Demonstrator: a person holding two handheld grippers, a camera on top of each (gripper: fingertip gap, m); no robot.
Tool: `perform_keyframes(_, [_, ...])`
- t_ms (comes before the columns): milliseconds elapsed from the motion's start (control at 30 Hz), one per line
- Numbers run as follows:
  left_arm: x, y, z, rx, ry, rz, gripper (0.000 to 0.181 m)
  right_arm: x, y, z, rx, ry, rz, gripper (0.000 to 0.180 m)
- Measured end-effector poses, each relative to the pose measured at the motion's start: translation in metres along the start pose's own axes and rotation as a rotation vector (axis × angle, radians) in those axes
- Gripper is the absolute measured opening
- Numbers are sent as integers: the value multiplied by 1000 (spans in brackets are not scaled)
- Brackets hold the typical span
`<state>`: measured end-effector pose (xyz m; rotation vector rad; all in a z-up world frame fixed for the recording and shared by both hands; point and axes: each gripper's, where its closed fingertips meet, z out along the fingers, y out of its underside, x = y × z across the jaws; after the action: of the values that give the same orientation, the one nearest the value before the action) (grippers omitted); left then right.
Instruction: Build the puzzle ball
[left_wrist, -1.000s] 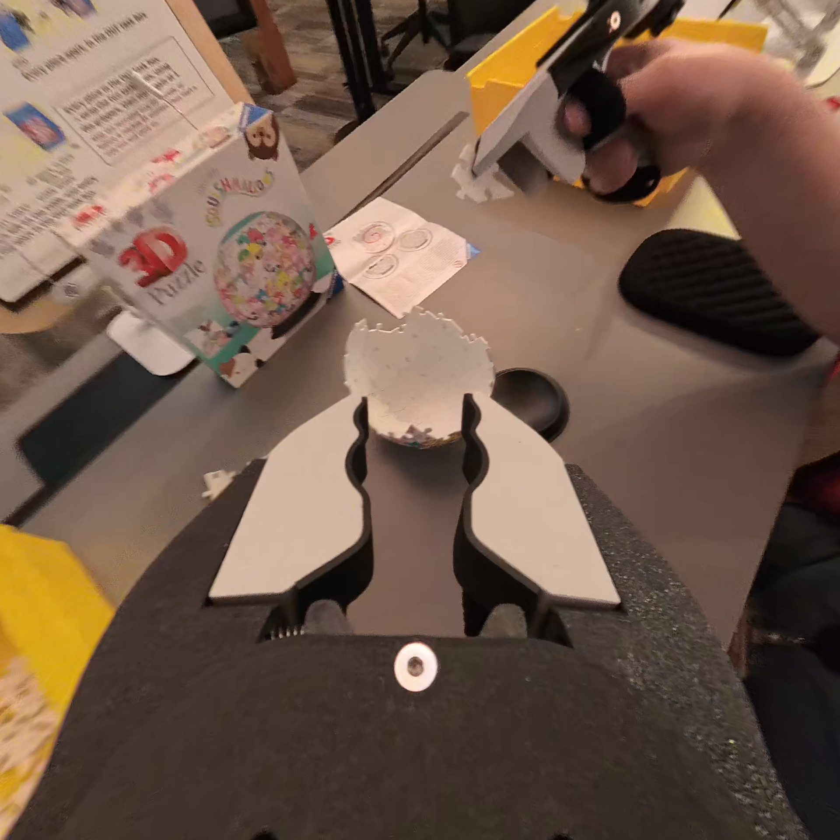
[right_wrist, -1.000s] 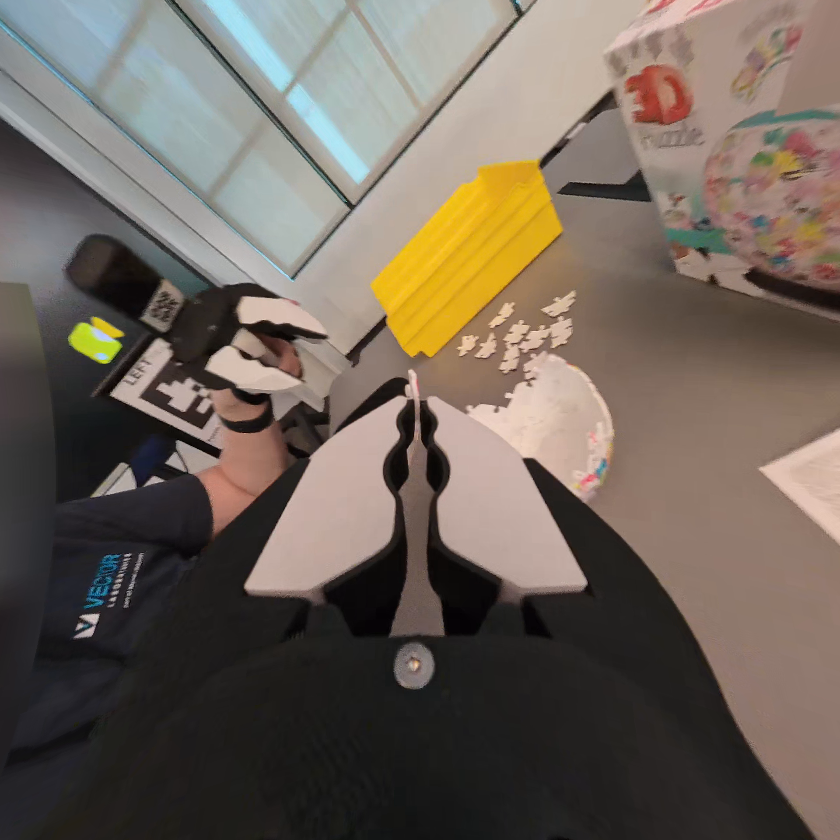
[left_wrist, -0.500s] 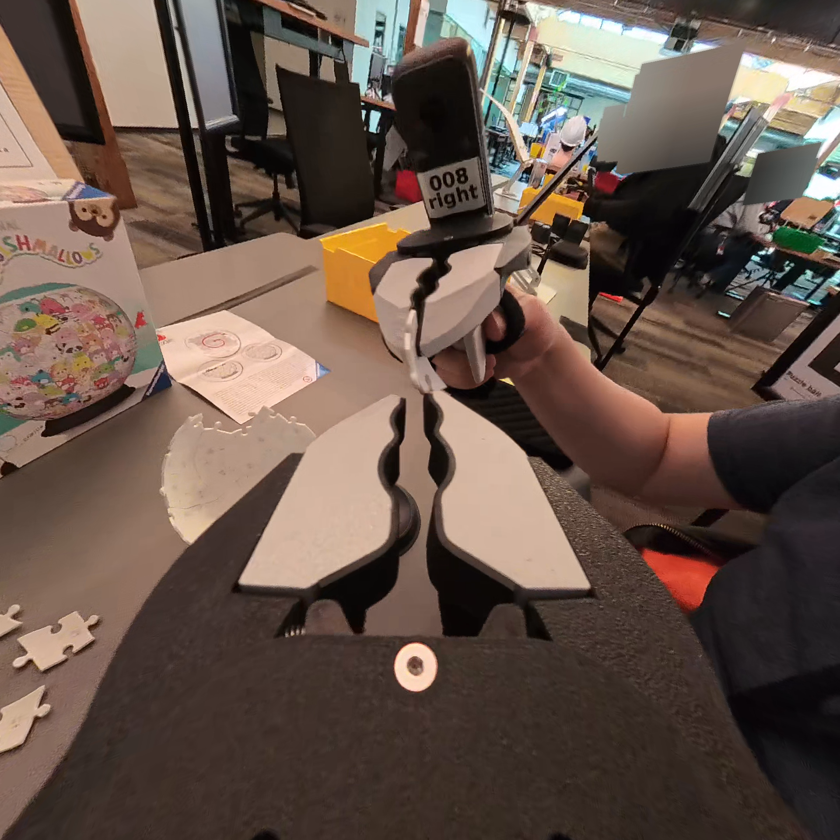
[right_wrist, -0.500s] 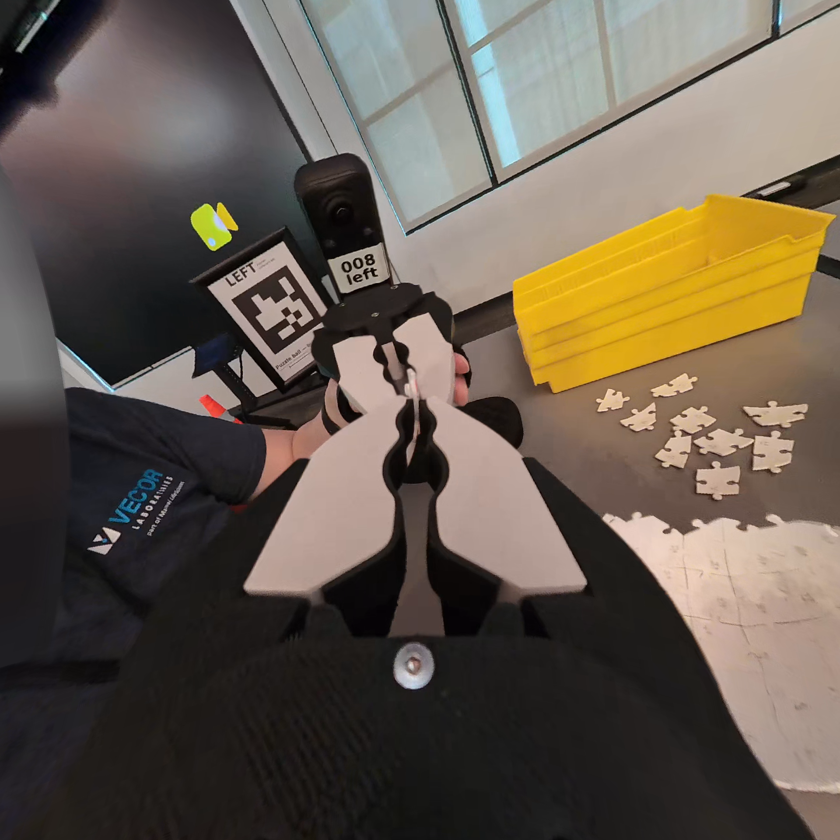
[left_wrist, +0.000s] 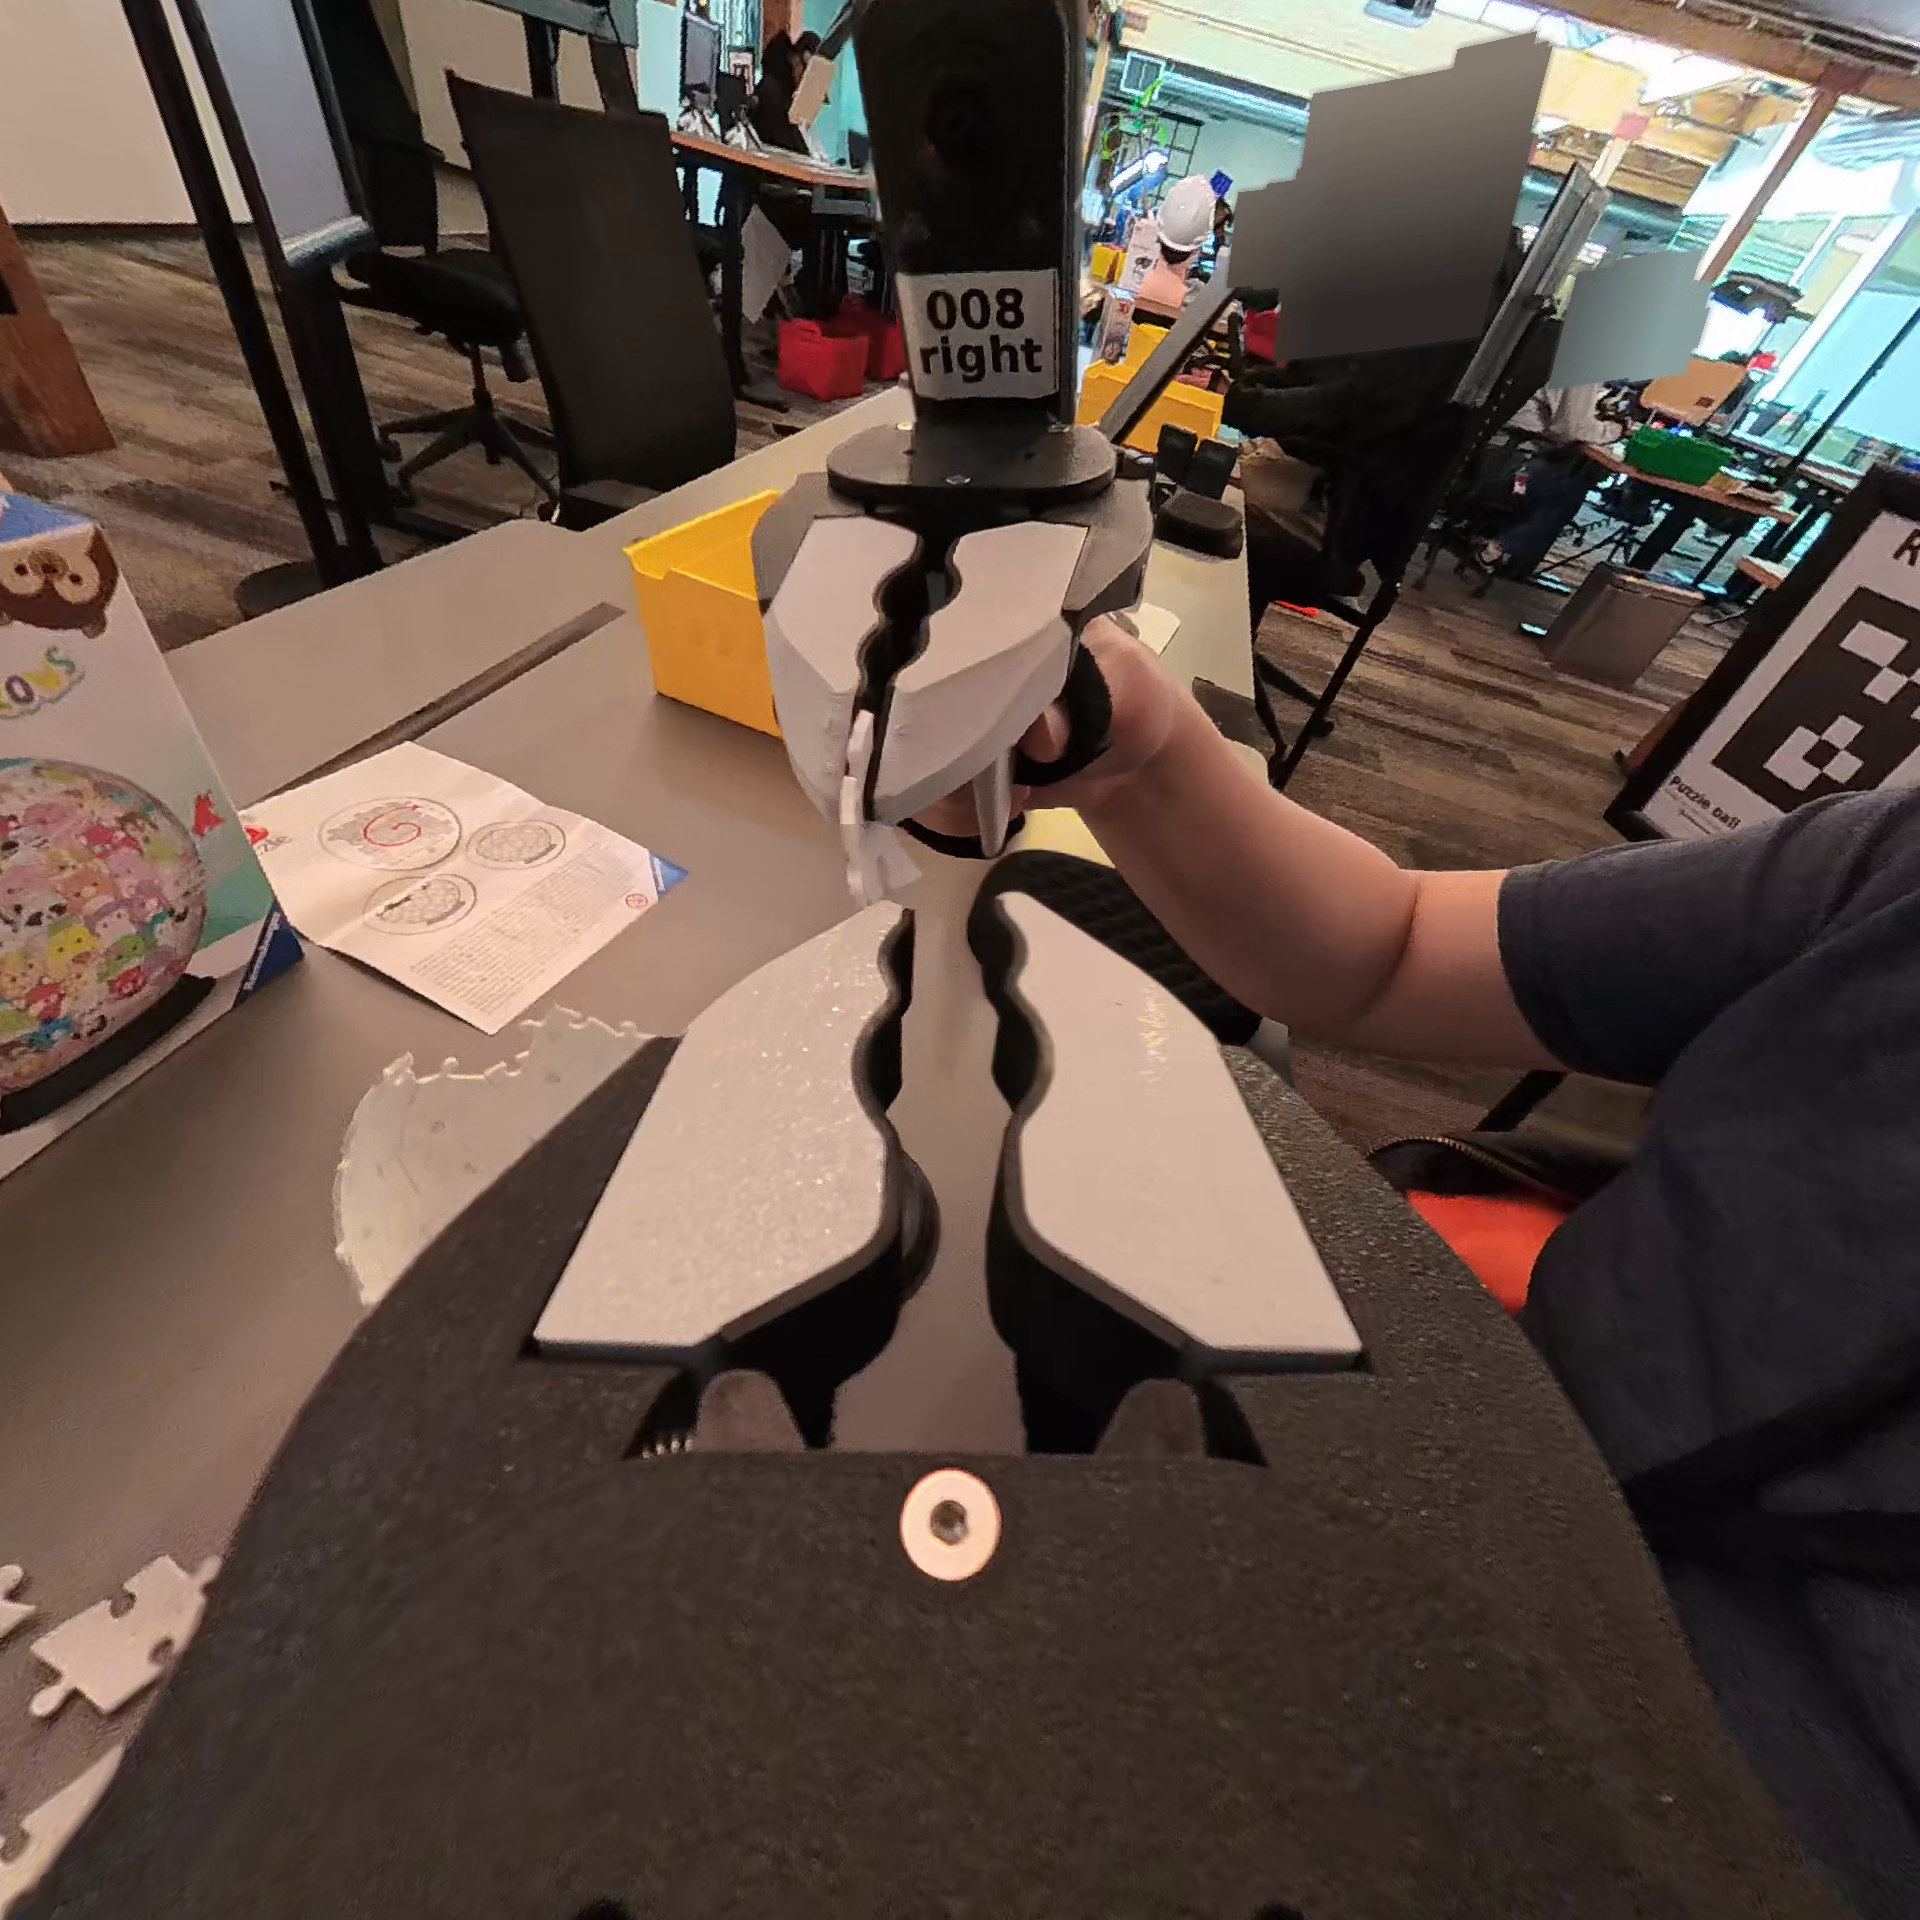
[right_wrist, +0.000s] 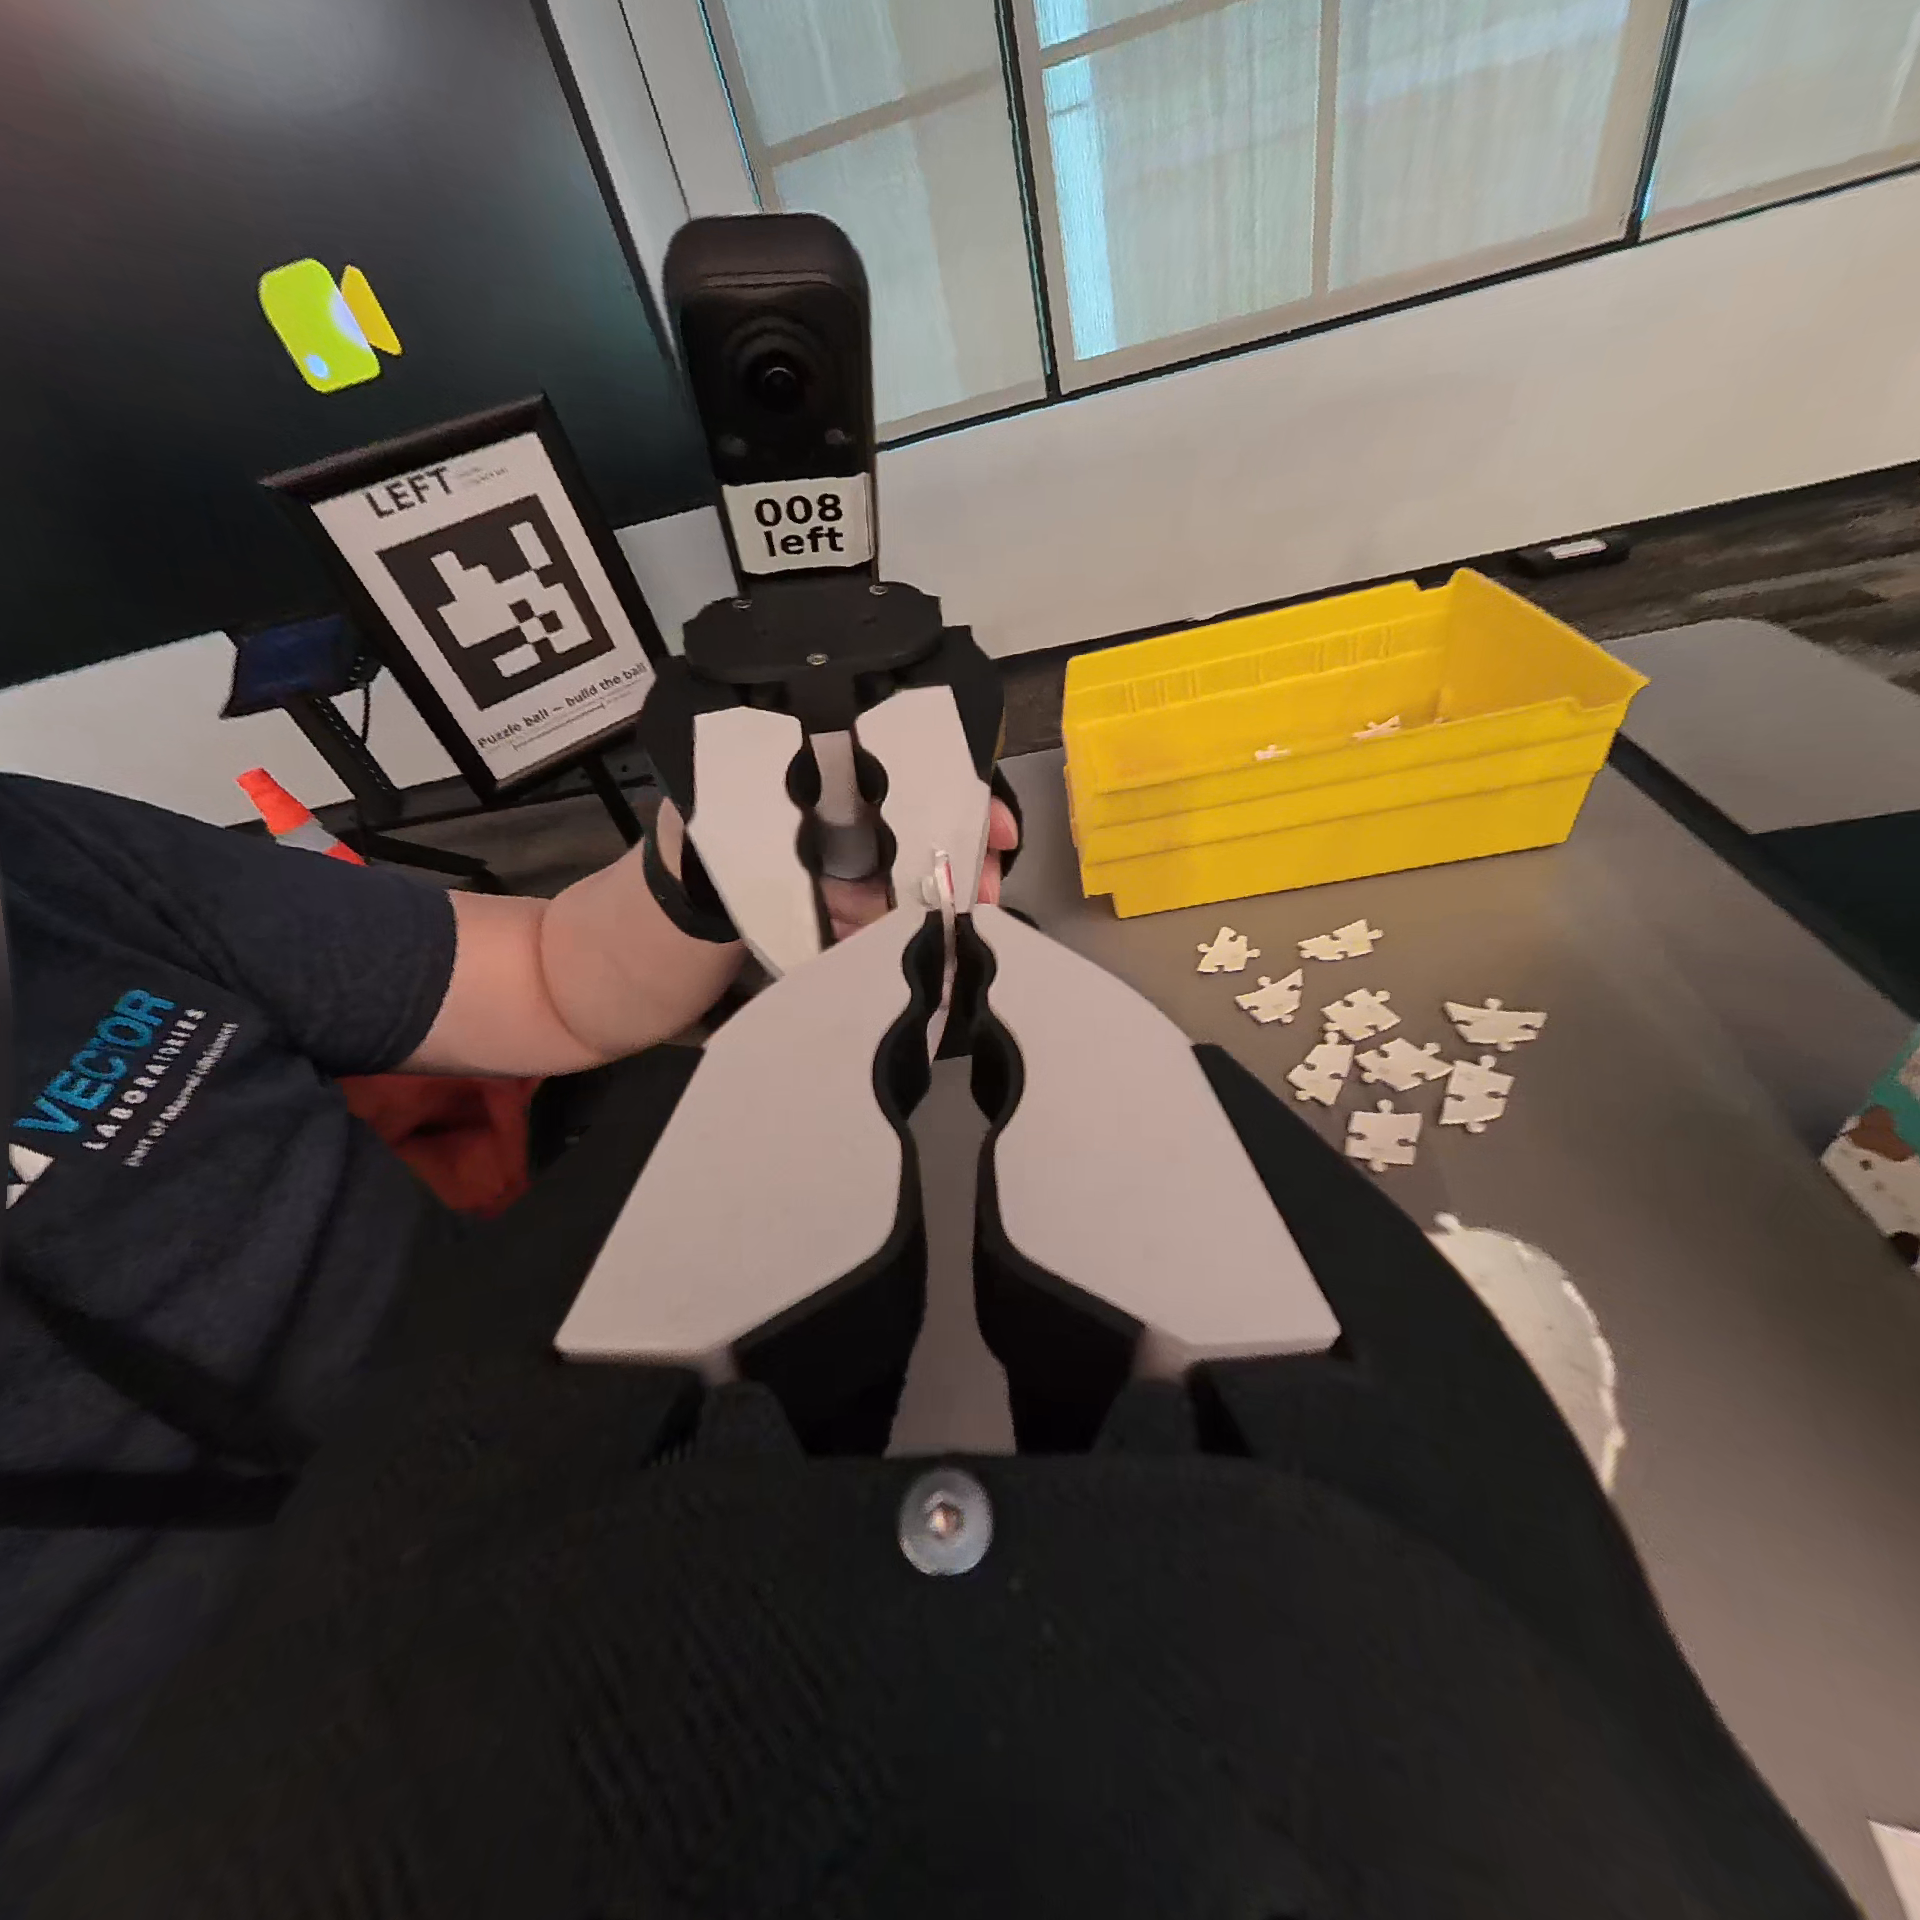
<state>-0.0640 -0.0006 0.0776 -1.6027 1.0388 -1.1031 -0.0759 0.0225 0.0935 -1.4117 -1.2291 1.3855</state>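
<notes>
Right gripper (left_wrist: 868, 831) raised above the worktop (left_wrist: 436, 623), jaws clamped on a white puzzle piece (left_wrist: 871, 831); left gripper (left_wrist: 940, 925) facing it, jaws slightly apart, empty. Half-built ball (left_wrist: 436, 1132) resting on the worktop beside the left gripper; loose pieces (right_wrist: 1371, 1029) near the yellow bin (right_wrist: 1340, 769).

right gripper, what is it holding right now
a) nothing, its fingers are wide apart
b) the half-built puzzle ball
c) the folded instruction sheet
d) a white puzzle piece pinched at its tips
d: the right gripper is closed on a white puzzle piece that sticks out past its tips, held in the air in front of the open left gripper; the instruction sheet and the half-built puzzle ball lie on the table.
</notes>
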Motion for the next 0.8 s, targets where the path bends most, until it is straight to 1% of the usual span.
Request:
perform_keyframes(100, [-11, -3, -1, 12, -52, 12, 21, 2, -2, -1, -7, -20, 6, 3])
perform_keyframes(200, [-21, -7, -5, 33, -87, 22, 21, 11, -2, -2, -15, -18, 32, 3])
perform_keyframes(333, [-27, -5, -5, 20, -93, 32, 6, 17, 0, -1, -35, -47, 54, 3])
perform_keyframes(433, [-32, 2, -1, -15, -98, 21, 5, 20, 4, 1, -65, -68, 58, 3])
perform_keyframes(567, [-39, 6, 7, -33, -102, -2, 9, 21, 13, 3, -123, -103, 47, 3])
perform_keyframes(600, [-39, 6, 8, -31, -94, -7, 7, 22, 16, 3, -132, -108, 43, 3])
perform_keyframes(633, [-39, 7, 10, -33, -87, -9, 4, 23, 17, 2, -128, -107, 39, 3])
perform_keyframes(800, [-41, 3, 17, -9, -74, -36, 2, 24, 14, -6, -99, -129, 47, 6])
